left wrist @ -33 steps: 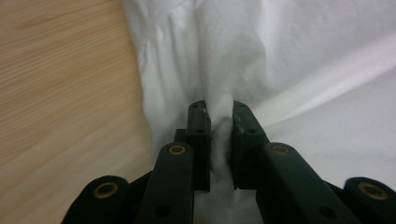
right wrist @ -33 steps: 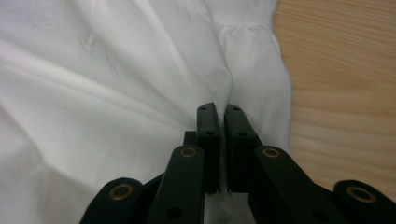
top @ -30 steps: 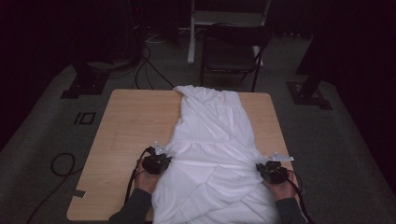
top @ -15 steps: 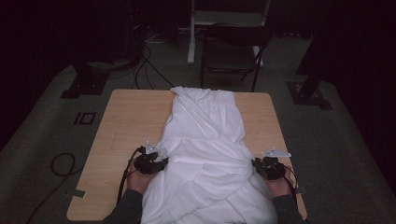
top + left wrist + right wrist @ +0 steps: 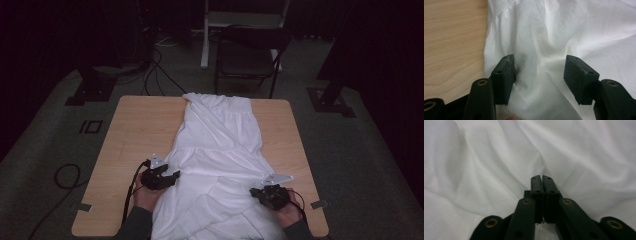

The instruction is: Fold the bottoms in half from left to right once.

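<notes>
Creased white garment (image 5: 220,150) on pale wood table (image 5: 135,135) — left gripper (image 5: 539,72) jaws spread, right gripper (image 5: 543,195) jaws clenched on cloth.

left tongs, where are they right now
In the high view the left tongs sit near the table's front-left, at the left edge of the white garment. The left gripper view shows their jaws apart over that cloth edge.

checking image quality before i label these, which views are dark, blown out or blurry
High view: dim, the room behind nearly black, the white cloth and table still readable. Left gripper view: bright and even, the jaws near the lens slightly soft. Right gripper view: cloth greyer with soft shadowed folds, no glare.
</notes>
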Tool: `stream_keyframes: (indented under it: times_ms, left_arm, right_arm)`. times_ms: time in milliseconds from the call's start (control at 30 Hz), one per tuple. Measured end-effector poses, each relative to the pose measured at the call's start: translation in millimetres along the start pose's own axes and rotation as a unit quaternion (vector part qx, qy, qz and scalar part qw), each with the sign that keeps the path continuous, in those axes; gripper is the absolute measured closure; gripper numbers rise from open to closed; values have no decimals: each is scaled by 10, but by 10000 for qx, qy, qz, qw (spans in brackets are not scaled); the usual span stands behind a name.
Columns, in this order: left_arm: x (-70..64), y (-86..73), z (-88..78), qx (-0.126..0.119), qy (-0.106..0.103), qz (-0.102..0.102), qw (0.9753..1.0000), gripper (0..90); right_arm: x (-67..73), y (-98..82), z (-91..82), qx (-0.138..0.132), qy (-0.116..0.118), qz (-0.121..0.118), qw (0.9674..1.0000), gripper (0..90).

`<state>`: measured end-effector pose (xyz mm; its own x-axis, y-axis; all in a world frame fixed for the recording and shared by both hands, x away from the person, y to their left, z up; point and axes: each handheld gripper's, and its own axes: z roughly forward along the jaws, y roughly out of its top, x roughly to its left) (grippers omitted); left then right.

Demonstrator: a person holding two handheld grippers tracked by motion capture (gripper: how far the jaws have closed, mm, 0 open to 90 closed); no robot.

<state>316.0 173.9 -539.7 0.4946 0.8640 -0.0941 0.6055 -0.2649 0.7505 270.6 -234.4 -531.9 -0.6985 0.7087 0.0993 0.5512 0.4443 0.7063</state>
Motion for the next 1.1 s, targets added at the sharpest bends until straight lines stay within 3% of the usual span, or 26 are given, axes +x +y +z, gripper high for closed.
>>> stream_keyframes:
  times_ms: [33, 100, 133, 233, 300, 333, 400, 467, 567, 667, 733, 833, 900, 933, 967, 1000, 1033, 1100]
  left_arm:
    - [-2, 3, -11, -6, -11, 9, 10000, 415]
    - [-5, 7, -13, -14, -14, 15, 10000, 410]
    - [-22, 8, 0, 30, 0, 65, 10000, 404]
    - [-51, -13, 37, 136, 56, 149, 9998, 401]
    - [-51, -13, 37, 136, 56, 149, 9998, 401]
    - [-67, -40, 72, 214, 29, 184, 9996, 395]
    - [-78, -36, 79, 228, -2, 198, 9995, 390]
    - [-91, -22, 78, 233, 17, 240, 9994, 388]
    - [-103, -9, 82, 231, 18, 261, 9994, 388]
    - [-112, -14, 95, 222, -3, 253, 9994, 387]
    - [-119, -27, 114, 212, -27, 227, 9995, 387]
    - [-113, -44, 128, 199, -59, 210, 9996, 386]
    - [-113, -44, 128, 199, -59, 210, 9996, 385]
    - [-100, -60, 135, 198, -84, 175, 9996, 383]
    - [-100, -60, 135, 198, -84, 175, 9996, 383]
    - [-96, -67, 130, 191, -89, 158, 9997, 382]
    - [-95, -70, 127, 185, -90, 145, 9997, 382]
    - [-90, -73, 127, 191, -102, 133, 9997, 382]
  right_arm:
    - [-1, 0, -102, -120, -67, -22, 9999, 893]
    - [-1, 0, -102, -120, -67, -22, 9999, 893]
    - [-4, -12, -484, -550, -284, -116, 9980, 893]
    - [-37, -81, -842, -864, -509, -60, 9949, 893]
    - [-56, -114, -921, -911, -529, 1, 9944, 893]
    - [-128, -266, -1062, -746, -573, 115, 9955, 886]
    - [-204, -397, -1005, -237, -417, 235, 9986, 842]
    - [-236, -473, -881, 51, -492, 306, 9983, 715]
    - [-225, -399, -750, -143, -486, 257, 9984, 624]
    - [-204, -262, -647, -239, -436, 122, 9987, 612]
    - [-213, -36, -423, -306, -396, -38, 9987, 580]
    - [-258, 129, -193, -339, -362, -43, 9988, 545]
    - [-272, 162, -133, -336, -299, -36, 9990, 545]
    - [-313, 223, 60, -167, -183, 52, 9997, 547]
    - [-313, 223, 60, -167, -183, 52, 9997, 547]
    - [-307, 214, 127, -42, -43, 26, 10000, 763]
    - [-292, 194, 111, -24, 48, 43, 10000, 842]
    - [-251, 134, 8, -9, 80, 5, 10000, 884]
